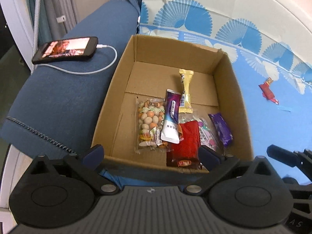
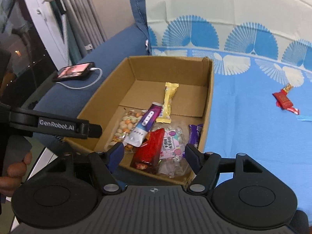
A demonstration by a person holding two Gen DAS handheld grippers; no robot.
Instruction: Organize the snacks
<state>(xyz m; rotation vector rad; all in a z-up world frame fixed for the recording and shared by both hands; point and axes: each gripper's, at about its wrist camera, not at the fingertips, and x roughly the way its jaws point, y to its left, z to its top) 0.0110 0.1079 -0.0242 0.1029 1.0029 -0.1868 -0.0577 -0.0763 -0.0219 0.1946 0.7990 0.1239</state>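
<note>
A blue sofa armrest (image 1: 64, 97) stands beside a fan-patterned blue sheet (image 1: 273, 117), with grey curtains (image 2: 81, 19) and a dark window (image 2: 17, 58) behind.

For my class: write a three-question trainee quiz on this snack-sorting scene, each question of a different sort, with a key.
1. True or false: the red snack on the blue cloth lies inside the cardboard box.
2. Which item leans toward the box's far end? A) yellow bar B) purple wrapper C) nut packet
3. Fill in: the phone is plugged into a white ____.

Key: 1 false; 2 A; 3 cable.
</note>
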